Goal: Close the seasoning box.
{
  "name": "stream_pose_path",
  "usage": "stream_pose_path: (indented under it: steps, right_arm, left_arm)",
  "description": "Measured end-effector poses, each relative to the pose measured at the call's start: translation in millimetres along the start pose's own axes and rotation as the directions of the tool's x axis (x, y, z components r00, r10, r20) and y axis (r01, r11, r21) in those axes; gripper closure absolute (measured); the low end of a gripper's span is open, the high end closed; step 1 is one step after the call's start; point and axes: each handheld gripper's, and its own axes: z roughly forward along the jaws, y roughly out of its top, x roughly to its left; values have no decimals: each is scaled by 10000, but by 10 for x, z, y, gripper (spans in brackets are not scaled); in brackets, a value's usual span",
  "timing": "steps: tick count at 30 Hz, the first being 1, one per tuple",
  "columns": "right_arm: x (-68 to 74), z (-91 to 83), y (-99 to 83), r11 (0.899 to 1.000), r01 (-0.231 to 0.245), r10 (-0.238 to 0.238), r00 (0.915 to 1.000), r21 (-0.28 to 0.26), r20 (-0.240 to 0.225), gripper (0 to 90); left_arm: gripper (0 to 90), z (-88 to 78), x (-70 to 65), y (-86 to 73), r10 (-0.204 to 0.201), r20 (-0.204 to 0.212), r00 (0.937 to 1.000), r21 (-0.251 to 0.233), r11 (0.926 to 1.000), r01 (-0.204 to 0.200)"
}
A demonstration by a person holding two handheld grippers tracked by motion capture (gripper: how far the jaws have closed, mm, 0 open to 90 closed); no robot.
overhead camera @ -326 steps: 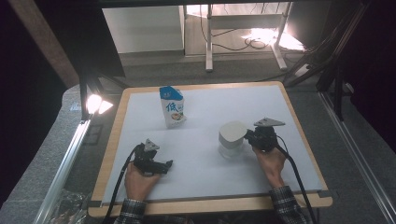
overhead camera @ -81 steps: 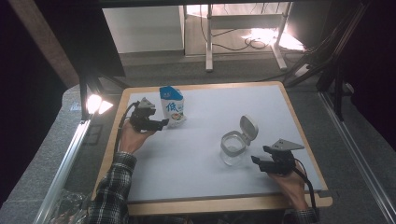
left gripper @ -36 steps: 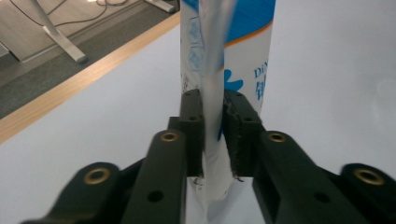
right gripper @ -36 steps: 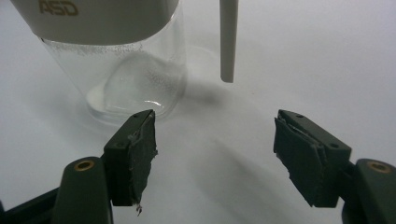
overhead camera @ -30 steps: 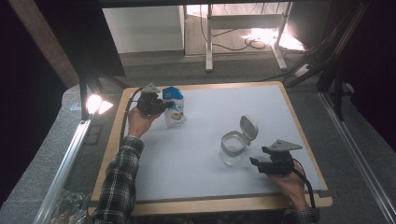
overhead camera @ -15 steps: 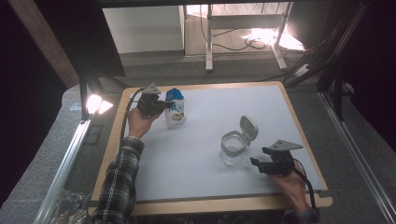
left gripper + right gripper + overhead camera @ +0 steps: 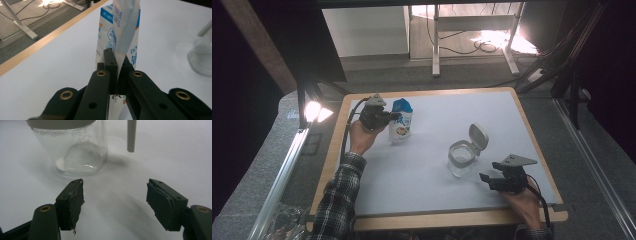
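A blue and white stand-up pouch [image 7: 402,122] stands at the back left of the white table top [image 7: 427,185]. My left gripper [image 7: 393,119] comes in from its left and is shut on the pouch's side seam. In the left gripper view the jaws pinch the thin edge of the pouch [image 7: 125,30], with the left gripper [image 7: 117,62] low on that seam. A clear glass jar [image 7: 461,159] with its white lid [image 7: 478,137] flipped up stands right of centre. My right gripper [image 7: 484,178] rests open near the jar's front right. The right gripper [image 7: 115,195] holds nothing, and the jar [image 7: 75,155] is just beyond its fingertips.
A bright lamp [image 7: 314,111] sits off the table's left edge. The wooden rim [image 7: 437,220] frames the white top. Beyond the far edge are desk legs and cables [image 7: 492,45] on the floor. A plaid sleeve [image 7: 337,200] reaches in at the lower left.
The left gripper came from the table's front to the pouch and closed on its edge. The jar's lid, down in the earliest frame, stands flipped up, and the right gripper has drawn back.
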Motion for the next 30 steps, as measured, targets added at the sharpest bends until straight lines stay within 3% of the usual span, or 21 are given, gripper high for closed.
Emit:
stream_pose_path:
  steps: [7,9,17,24,30]
  right_arm:
    - [64,-2,-6,10000,26,-23,9994,73,-336,329]
    - [89,-11,-10,9998,189,-192,9992,-79,-343,372]
    - [172,-27,-10,9980,504,-530,9963,-390,-675,365]
    - [272,44,-29,9975,657,-681,9920,-264,-1065,347]
    - [342,72,-12,9970,715,-748,9888,-304,-1294,346]
  left_arm:
    - [900,-142,-201,34,-71,283,9996,-36,10000,72]
    - [900,-165,-275,30,-97,396,9992,-46,9999,99]
    - [900,-211,-521,20,-154,1020,9947,-29,9999,158]
    - [900,-288,-727,86,222,1073,9940,-150,9997,-207]
    - [900,-327,-864,96,232,1311,9911,-285,9994,-197]
